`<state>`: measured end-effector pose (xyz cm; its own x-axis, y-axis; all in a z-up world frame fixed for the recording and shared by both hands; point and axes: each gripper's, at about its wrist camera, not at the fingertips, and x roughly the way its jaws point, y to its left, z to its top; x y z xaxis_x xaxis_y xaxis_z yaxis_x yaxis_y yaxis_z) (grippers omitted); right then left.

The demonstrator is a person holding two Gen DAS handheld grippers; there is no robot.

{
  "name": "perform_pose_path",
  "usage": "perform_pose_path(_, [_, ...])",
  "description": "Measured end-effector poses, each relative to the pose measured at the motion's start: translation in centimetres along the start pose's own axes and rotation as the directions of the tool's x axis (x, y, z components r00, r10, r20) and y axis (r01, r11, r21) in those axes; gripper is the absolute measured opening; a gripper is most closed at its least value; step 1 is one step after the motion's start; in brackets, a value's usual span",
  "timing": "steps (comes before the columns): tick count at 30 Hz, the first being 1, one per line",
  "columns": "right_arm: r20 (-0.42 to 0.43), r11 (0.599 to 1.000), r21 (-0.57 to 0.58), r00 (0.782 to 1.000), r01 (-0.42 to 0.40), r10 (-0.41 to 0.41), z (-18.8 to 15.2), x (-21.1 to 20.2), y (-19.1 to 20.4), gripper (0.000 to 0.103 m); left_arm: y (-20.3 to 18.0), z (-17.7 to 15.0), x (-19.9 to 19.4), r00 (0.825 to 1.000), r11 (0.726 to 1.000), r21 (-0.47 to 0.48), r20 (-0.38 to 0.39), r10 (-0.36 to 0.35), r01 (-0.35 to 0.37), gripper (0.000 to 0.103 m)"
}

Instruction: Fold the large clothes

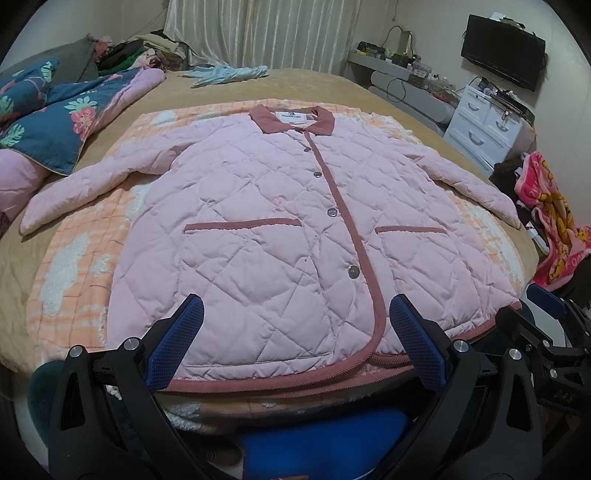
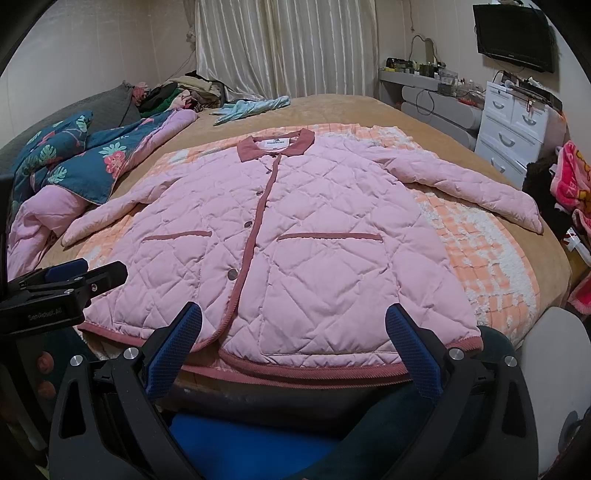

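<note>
One pink quilted jacket [image 1: 280, 229] lies flat, front side up, on one orange-and-white checked blanket [image 1: 74, 258] that covers the near part of the tan bed [image 1: 314, 85]. The jacket is buttoned shut. Its dusty-rose collar [image 1: 293, 120] points to 12 o'clock and its trimmed hem runs along the near bed edge at 6 o'clock. Four metal buttons show along the placket; the lowest button [image 1: 353, 272] sits below pocket level. Two trimmed pocket openings are visible, one on each side of the placket. Two sleeves are spread outward: one sleeve toward 9 o'clock [image 1: 74, 192] and one sleeve toward 3 o'clock [image 2: 480, 188].

The left gripper [image 1: 295, 347] hovers just above the hem, its two blue-padded fingers [image 1: 177, 347] spread wide and gripping nothing. The right gripper [image 2: 295, 347] sits at the hem farther toward 3 o'clock, its two blue-padded fingers also spread wide and empty. In the right wrist view the left gripper appears at 9 o'clock; in the left wrist view the right gripper appears at 3 o'clock.

At 10 o'clock lies one dark-blue floral quilt [image 1: 55, 110] with a pink underside. At 12 o'clock lies one light-blue garment [image 2: 251, 105] in front of one pleated curtain [image 2: 288, 44]. At 2 o'clock stand one white drawer unit [image 2: 513, 125] and one wall-mounted television [image 2: 513, 35].
</note>
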<state>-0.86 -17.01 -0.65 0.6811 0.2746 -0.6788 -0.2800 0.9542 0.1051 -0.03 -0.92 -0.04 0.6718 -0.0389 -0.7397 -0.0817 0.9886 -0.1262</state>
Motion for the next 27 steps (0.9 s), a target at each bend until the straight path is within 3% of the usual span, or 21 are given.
perform_pose_path(13, [-0.044,1.000,-0.018,0.999,-0.015,0.014,2.4,2.0,-0.8,0.099,0.7,1.8,1.7,1.000,1.000,-0.017,-0.024,0.012,-0.012,0.094])
perform_pose_path(27, [-0.026,1.000,-0.005,0.999,-0.031,0.031,10.2,4.9,-2.8,0.099,1.1,9.7,4.1,0.999,0.999,-0.032,-0.006,0.037,-0.037,0.094])
